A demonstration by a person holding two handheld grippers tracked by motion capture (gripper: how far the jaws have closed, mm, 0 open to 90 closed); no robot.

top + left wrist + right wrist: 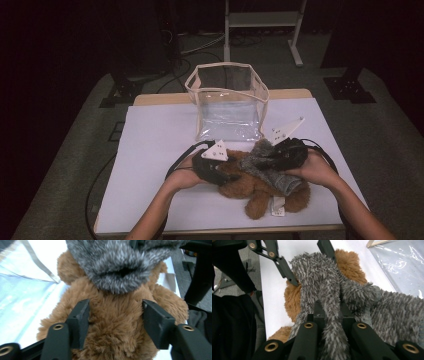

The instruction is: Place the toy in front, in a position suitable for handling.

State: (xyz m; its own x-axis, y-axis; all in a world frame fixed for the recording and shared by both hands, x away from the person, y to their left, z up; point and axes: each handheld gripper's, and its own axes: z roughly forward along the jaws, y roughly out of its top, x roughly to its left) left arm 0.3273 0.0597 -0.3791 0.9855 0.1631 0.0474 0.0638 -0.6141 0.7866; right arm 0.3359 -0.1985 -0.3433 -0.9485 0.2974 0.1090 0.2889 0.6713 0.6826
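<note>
The teddy bear (255,187) lies at the lower middle of the frame on the desk (150,150), the grey sock (270,167) across it. Right hand-held gripper (329,315) pinches the sock tight. Left hand-held gripper (115,315) sits spread around the bear's body, jaws just at the fur.

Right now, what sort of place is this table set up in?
Probably a lab or studio set up for recording: a white-topped table stands alone on grey carpet, with dark surroundings, cables on the floor and black stand bases around it.
</note>
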